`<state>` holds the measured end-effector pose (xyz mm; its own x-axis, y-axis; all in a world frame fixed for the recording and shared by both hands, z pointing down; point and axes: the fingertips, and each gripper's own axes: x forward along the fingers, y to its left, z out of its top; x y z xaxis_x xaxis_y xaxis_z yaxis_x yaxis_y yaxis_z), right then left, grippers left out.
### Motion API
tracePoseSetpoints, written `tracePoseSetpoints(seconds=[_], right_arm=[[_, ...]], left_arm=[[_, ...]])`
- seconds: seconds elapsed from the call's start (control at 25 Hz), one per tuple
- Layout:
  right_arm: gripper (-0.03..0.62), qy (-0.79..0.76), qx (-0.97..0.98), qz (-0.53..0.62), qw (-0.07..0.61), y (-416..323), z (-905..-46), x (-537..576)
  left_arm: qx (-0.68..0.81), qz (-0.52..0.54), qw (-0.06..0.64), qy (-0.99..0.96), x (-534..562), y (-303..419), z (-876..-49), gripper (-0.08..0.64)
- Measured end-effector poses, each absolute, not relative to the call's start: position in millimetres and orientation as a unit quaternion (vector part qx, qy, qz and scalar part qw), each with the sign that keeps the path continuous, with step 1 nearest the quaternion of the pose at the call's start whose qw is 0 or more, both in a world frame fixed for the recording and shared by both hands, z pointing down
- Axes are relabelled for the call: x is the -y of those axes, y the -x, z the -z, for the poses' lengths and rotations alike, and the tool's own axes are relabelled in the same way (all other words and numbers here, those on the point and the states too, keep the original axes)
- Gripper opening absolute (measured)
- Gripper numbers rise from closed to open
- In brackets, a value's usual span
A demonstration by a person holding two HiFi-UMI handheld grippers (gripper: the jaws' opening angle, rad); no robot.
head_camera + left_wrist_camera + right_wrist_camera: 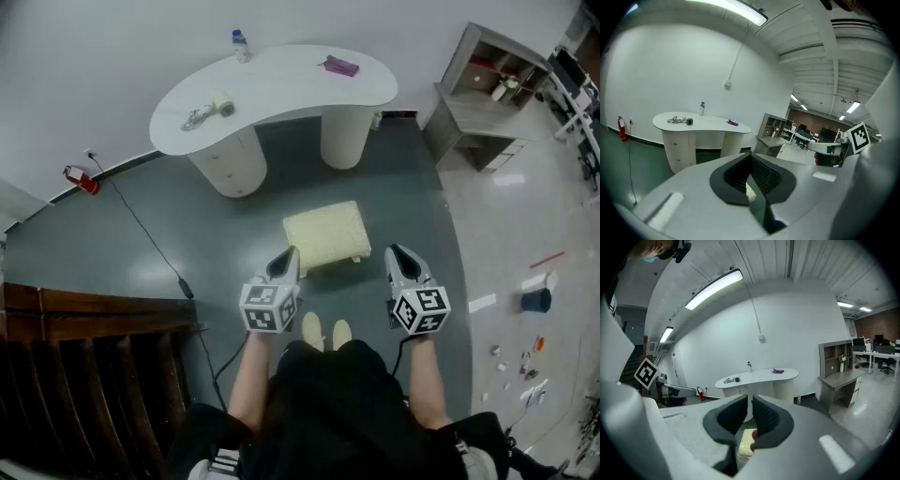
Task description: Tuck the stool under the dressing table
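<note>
Left gripper [286,256] and right gripper [399,253] were held flanking the centre-frame stool [326,234], fingers shut, seemingly empty, for a push.

Bright, even indoor light in all views. Source is the long white fluorescent ceiling tubes [743,13], blown out to glare in the left gripper view. Pale soft reflections lie on the glossy grey-green floor [94,244]. Shadows are weak and diffuse, darkest beneath the white kidney-shaped tabletop [281,84]. Both gripper views are strongly fisheye: lines bow, corners go black. Up close, the left claw [751,159] and right claw [751,404] are soft; the room behind is sharper. The head view bends at its edges.
</note>
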<state>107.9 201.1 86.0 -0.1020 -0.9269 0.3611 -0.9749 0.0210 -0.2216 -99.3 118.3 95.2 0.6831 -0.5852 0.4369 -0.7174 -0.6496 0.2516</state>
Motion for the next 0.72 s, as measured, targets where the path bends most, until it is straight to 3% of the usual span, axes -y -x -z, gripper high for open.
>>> tracePoseSetpoints(seconds=[0.72], right_arm=[[0.023, -0.678, 0.691, -0.237, 0.083, -105.3, -114.6, -153.7]], left_arm=[[0.357, -0.165, 0.241, -0.887, -72.1, 114.6, -128.0, 0.000]])
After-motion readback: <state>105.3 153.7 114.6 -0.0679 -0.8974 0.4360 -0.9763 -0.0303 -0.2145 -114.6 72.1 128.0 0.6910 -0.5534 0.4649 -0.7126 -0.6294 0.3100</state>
